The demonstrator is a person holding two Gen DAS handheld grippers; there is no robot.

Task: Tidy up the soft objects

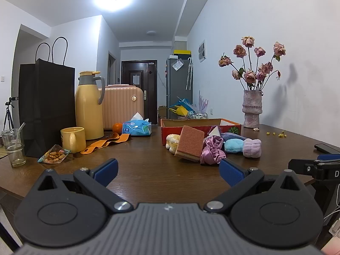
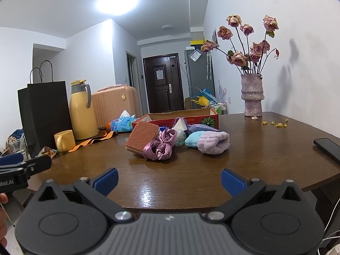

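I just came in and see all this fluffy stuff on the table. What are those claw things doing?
A person holds two claws, and both are open and empty. The left claw and right claw hover over the wooden table, apart from the pile. Nothing is picked up yet. The pile holds a sponge, a shiny purple satin scrunchie, a blue plush and a fuzzy lilac cloth. They lie in front of the red cardboard box.

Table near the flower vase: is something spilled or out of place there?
Yes. Small yellow bits are scattered on the wooden table right of the vase, and one fallen petal lies at its base. The dried roses look wilted, a likely source.
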